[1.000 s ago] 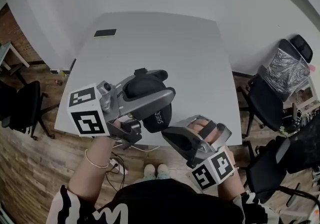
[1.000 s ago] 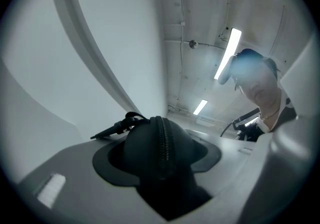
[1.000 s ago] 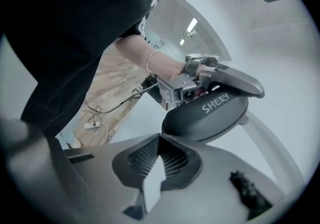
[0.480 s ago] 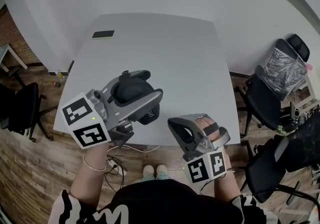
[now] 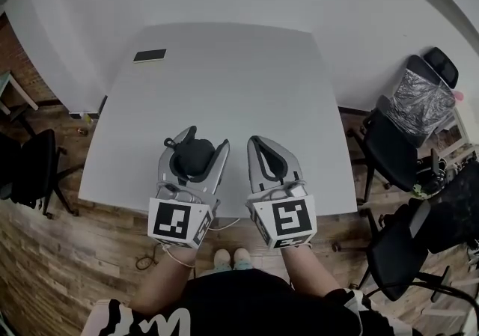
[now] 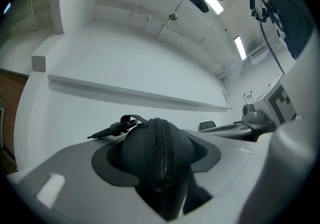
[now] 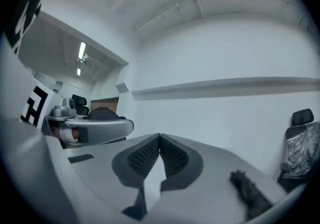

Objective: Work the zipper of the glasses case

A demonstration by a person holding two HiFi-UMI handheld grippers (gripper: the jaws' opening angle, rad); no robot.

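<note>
Black office chair [image 5: 30,166] stands on the wooden floor [image 5: 45,267] at the far left, beside the pale grey worktop [image 5: 224,80]. On the worktop's far left corner lies a dark phone [image 5: 150,55], flat and well apart from everything else.

Over the near edge of the worktop the left gripper [image 5: 196,149] points away from the person, with its marker cube [image 5: 179,221] nearest the body. Its jaws are clamped on the glasses case [image 5: 192,162], a black rounded case that fills the gap between them. In the left gripper view the glasses case [image 6: 150,155] sits pinched between the two pads, with the zipper [image 6: 160,155] running straight down the middle of its top, its teeth meshed along the stretch that shows. The zipper pull [image 6: 116,127] juts out from the far end of the case toward the left. Whether the case touches the worktop cannot be told.

Just beside it, on the right, the right gripper [image 5: 266,149] points the same way, level with the left one but apart from it, its own marker cube [image 5: 283,220] again toward the body. In the right gripper view the right gripper [image 7: 159,138] has its ribbed pads pressed together at the tip, with nothing between them.

Further right, past the worktop's edge, stand more black chairs [image 5: 397,151], one of them bearing a crinkled silver bundle [image 5: 420,102].
</note>
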